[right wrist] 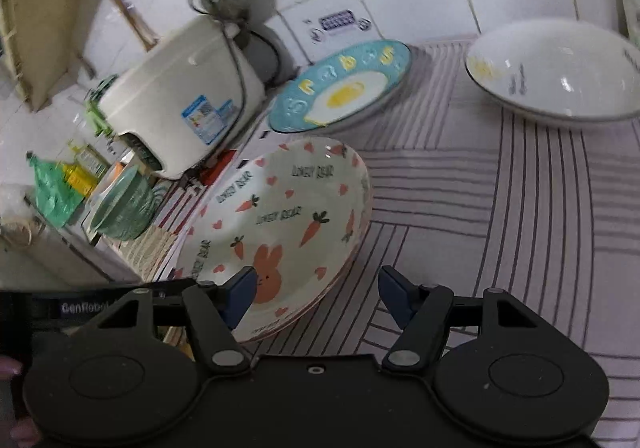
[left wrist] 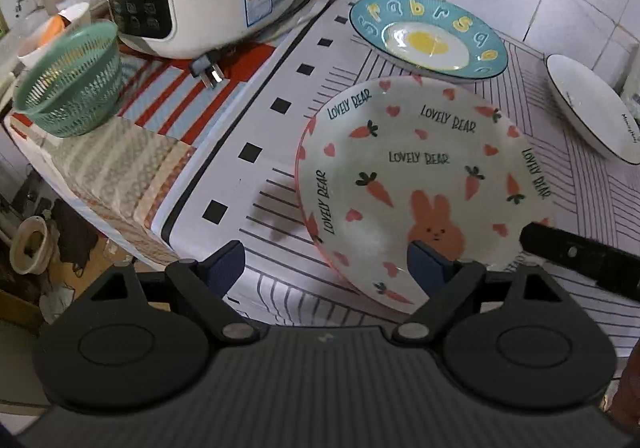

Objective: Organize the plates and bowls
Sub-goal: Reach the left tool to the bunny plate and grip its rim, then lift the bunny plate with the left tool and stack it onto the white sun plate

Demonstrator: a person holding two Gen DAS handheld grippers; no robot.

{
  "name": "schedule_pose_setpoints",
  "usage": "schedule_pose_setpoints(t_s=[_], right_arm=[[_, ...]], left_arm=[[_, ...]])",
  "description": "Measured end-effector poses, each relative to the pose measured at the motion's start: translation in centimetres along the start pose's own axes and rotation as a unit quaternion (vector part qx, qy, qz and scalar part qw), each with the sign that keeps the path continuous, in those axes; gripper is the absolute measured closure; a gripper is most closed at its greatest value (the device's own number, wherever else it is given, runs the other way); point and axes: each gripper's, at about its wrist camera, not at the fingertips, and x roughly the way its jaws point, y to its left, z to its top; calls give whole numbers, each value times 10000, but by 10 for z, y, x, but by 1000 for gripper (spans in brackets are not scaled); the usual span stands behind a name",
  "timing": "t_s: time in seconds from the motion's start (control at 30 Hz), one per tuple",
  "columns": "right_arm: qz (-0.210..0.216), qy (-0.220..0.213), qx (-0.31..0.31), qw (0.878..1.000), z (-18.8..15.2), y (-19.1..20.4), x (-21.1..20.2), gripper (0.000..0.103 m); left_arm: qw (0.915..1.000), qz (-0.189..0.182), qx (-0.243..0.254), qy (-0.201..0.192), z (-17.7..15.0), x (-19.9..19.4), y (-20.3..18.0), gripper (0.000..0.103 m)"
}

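From the left wrist camera, I see my left tongs point(left wrist: 326, 262) spread wide and released, their right finger over the near rim of the bunny plate point(left wrist: 424, 175) on the striped tabletop point(left wrist: 276, 248). The blue egg plate point(left wrist: 428, 35) lies just beyond, a white bowl point(left wrist: 588, 107) far right, a green basket point(left wrist: 70, 81) left.

From the right wrist camera, my right tongs point(right wrist: 316, 292) gape released, gripping nothing, left finger over the bunny plate point(right wrist: 280, 224); the white bowl point(right wrist: 560, 75) sits far right.
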Motion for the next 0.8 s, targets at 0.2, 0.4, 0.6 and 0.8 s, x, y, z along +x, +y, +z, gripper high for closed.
schedule_pose_setpoints(t_s=[0.2, 0.4, 0.6, 0.8], right_arm=[[93, 7, 314, 9995, 0, -7, 11, 61], [-79, 85, 386, 9992, 3, -9, 19, 85], [-163, 170, 412, 9989, 6, -8, 26, 85], [-21, 192, 587, 9981, 8, -14, 27, 86]], left_arm=[[9995, -263, 93, 158, 6, 12, 2, 54], [9989, -384, 77, 260, 8, 17, 4, 73], [9984, -438, 131, 339, 11, 23, 1, 72], [9979, -444, 120, 451, 14, 24, -1, 71]])
